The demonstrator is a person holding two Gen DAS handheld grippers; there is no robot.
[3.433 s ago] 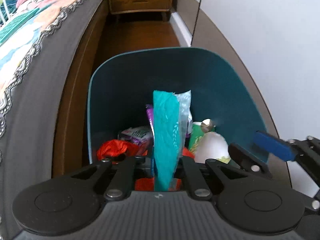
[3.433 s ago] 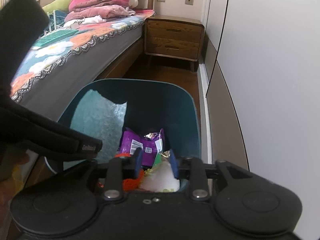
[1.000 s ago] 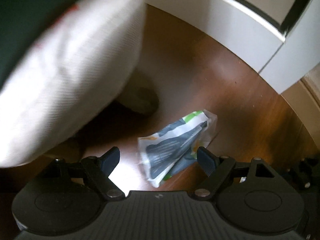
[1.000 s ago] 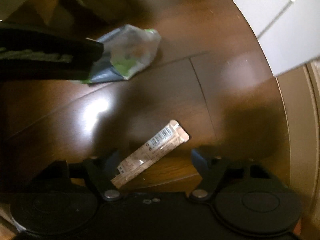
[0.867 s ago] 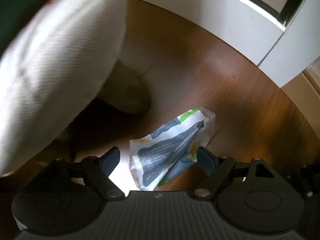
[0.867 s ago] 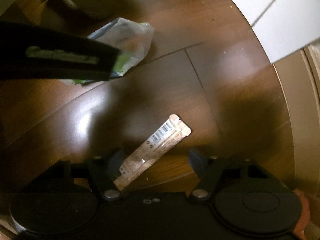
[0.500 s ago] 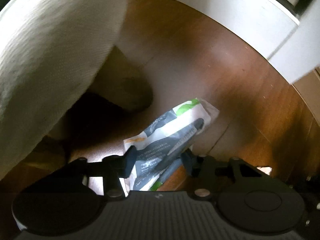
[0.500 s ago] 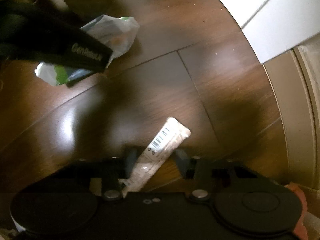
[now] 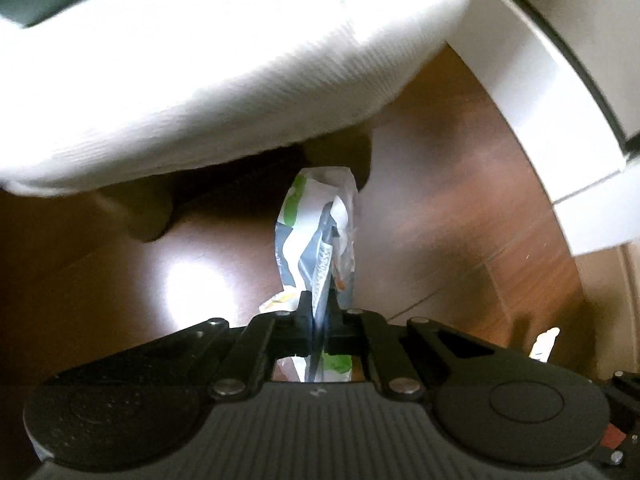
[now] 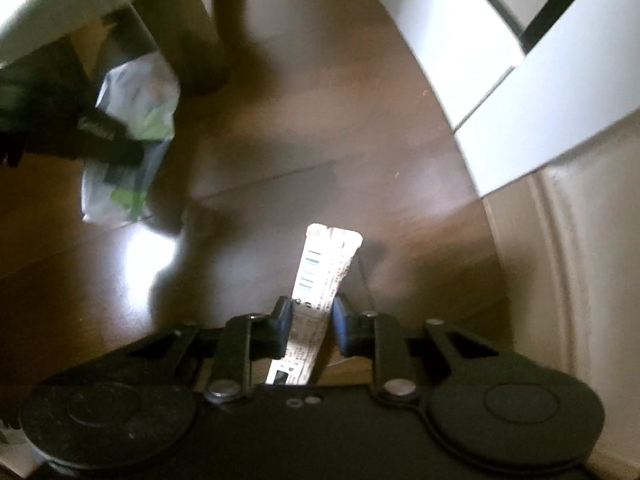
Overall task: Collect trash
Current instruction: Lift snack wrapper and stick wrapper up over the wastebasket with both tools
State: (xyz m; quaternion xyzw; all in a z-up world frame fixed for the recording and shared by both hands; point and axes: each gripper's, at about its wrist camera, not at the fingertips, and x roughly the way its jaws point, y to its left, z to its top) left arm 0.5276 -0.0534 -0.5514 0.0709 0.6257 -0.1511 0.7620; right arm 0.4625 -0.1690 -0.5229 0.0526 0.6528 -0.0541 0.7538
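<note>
A crumpled green, grey and white snack bag (image 9: 316, 224) hangs above the dark wood floor with my left gripper (image 9: 320, 304) shut on its lower end. In the right wrist view the same snack bag (image 10: 132, 92) shows at the upper left, with the left gripper's black finger (image 10: 104, 136) across it. A tan stick wrapper with a barcode (image 10: 328, 256) stands between the blue pads of my right gripper (image 10: 310, 316). Its jaws are closing on the wrapper, the pads touch its edges, and it is off the floor. The stick wrapper's tip (image 9: 544, 344) peeks in at the left wrist view's lower right.
A person's white trouser leg (image 9: 200, 80) fills the top of the left wrist view, with a foot (image 9: 152, 216) on the floor below it. White cabinet doors (image 10: 500, 40) run along the right. The glossy wood floor (image 10: 280, 140) lies beneath both grippers.
Both grippers closed, the left on the snack bag and the right on the stick wrapper. Both pieces left the floor and now stand in line with the fingers.
</note>
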